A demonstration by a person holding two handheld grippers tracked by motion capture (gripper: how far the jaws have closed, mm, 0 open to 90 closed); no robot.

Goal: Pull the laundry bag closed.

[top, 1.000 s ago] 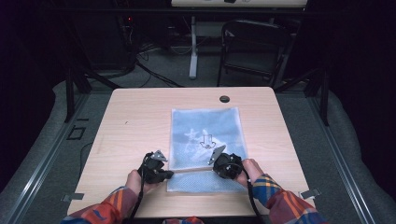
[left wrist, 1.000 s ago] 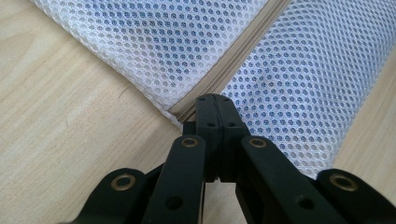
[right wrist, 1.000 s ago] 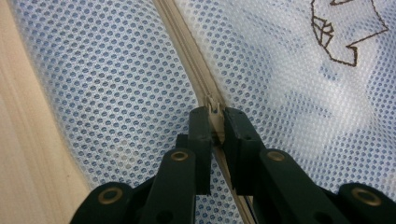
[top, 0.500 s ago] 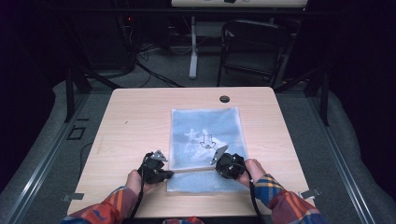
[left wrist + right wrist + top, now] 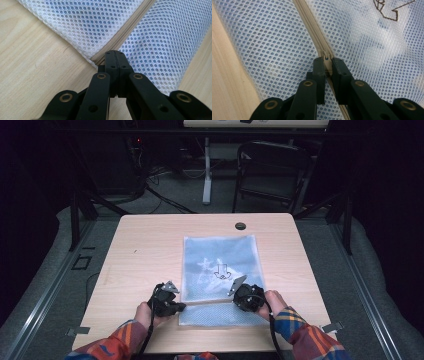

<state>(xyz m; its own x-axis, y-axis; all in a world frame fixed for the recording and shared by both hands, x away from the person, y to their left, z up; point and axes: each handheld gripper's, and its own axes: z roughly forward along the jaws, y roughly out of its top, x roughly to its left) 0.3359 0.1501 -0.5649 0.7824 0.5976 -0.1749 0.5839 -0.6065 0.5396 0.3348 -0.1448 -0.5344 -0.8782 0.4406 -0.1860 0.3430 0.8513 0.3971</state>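
Note:
A white mesh zip bag [image 5: 220, 255] lies flat on the wooden table [image 5: 145, 250], with blue cloth showing through it. A beige zipper [image 5: 207, 303] runs across its near end. My left gripper [image 5: 181, 306] is at the zipper's left end; its jaws are pressed together on the beige tape [image 5: 125, 35] at the bag's edge [image 5: 115, 53]. My right gripper [image 5: 236, 300] sits further right along the zipper. Its jaws are shut on the small slider pull [image 5: 326, 58], which stands between the fingertips [image 5: 319, 65].
A black arrow mark [image 5: 220, 270] is printed on the bag's middle. A round black cable hole [image 5: 240, 226] sits near the table's far edge. A dark chair [image 5: 272, 170] and a desk leg [image 5: 206, 170] stand beyond. Bare wood lies left of the bag.

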